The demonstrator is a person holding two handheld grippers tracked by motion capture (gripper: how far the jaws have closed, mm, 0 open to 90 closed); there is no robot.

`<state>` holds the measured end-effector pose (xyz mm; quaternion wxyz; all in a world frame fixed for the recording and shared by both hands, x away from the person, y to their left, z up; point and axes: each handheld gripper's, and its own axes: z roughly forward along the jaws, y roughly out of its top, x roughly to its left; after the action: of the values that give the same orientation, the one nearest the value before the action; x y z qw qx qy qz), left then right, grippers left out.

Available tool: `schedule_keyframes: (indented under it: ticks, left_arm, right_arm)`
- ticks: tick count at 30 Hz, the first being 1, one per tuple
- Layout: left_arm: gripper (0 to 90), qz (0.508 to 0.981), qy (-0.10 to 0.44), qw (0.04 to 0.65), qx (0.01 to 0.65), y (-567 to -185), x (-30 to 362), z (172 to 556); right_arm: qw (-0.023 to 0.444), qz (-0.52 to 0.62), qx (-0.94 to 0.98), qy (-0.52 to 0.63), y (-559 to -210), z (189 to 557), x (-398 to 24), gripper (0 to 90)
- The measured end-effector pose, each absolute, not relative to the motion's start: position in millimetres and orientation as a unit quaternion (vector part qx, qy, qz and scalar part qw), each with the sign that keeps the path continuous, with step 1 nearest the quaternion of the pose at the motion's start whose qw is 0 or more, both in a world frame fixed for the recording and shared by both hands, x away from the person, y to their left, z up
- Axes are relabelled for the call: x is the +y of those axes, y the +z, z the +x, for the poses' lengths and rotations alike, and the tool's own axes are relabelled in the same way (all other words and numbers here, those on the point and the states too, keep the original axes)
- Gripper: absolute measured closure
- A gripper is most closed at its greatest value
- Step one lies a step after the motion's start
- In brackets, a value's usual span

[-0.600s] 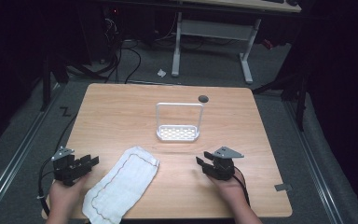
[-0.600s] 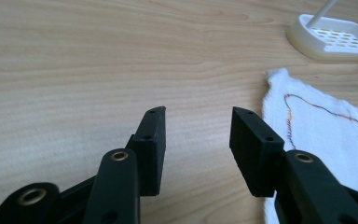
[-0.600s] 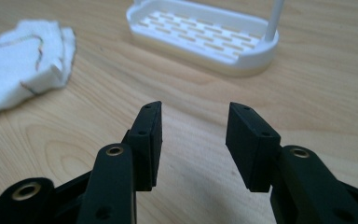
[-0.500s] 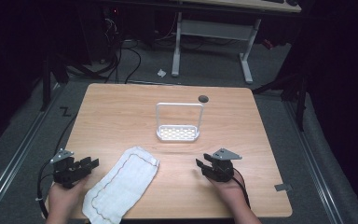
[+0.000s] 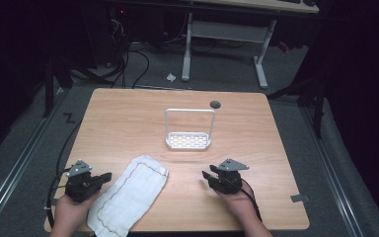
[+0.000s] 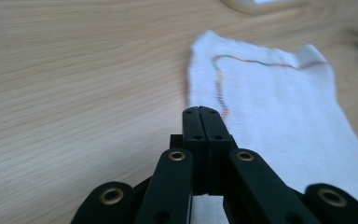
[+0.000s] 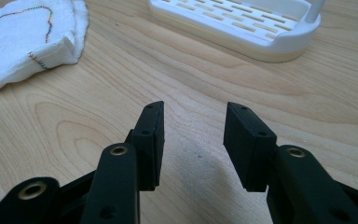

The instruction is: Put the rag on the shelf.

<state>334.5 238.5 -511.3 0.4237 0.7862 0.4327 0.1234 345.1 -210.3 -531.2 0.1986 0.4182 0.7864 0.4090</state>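
Grippers flank the towel on the desk.
Left gripper (image 5: 103, 177) fingers closed beside white towel (image 5: 131, 194); right gripper (image 5: 208, 177) fingers open, gripping nothing; soap dish (image 5: 188, 140) beyond towel.

Two hand-held tools, both matt black, each carried in a bare hand with no sleeve at the forearm. The left claw (image 5: 103, 176) has a blocky black body topped by a grey three-cornered plate; a black cable trails from it off the near edge of the desk (image 5: 128, 113). The right claw (image 5: 208, 177) wears the same grey plate and a black cable along the wrist. Up close, the jaws are flat rectangular black pads on angled link arms — brass-coloured rings mark the pivot holes, and small dark screws sit in the pad faces.
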Motion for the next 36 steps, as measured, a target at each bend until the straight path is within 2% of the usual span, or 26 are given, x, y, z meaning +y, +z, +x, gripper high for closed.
schedule_keyframes:
  ticks: [4, 7, 17, 25, 32, 36]
  left_arm:
    - [89.9, 0.825, 0.121, 0.372, 0.408, -516.5, 219.4, 332.9]
    - [90.0, 0.834, 0.111, 0.354, 0.409, -523.5, 213.9, 335.7]
    - [90.0, 0.822, 0.102, 0.365, 0.424, -527.8, 200.6, 337.9]
    - [90.0, 0.829, 0.114, 0.357, 0.416, -526.9, 159.8, 345.1]
    - [90.0, 0.834, 0.110, 0.367, 0.398, -528.1, 127.0, 356.5]
    - [90.0, 0.832, 0.104, 0.376, 0.393, -529.5, 115.4, 363.1]
  right_arm:
    - [0.196, 0.422, 0.783, 0.413, -529.8, 344.0, -210.7, 58.6]
    - [0.196, 0.420, 0.784, 0.413, -529.3, 344.0, -211.6, 58.5]
    - [0.195, 0.419, 0.783, 0.416, -528.8, 343.5, -211.0, 58.5]
    - [0.196, 0.399, 0.785, 0.430, -523.0, 336.3, -197.7, 58.6]
    - [0.191, 0.355, 0.798, 0.448, -515.8, 317.3, -173.5, 62.3]
    - [0.176, 0.335, 0.810, 0.448, -516.4, 307.8, -159.6, 68.3]
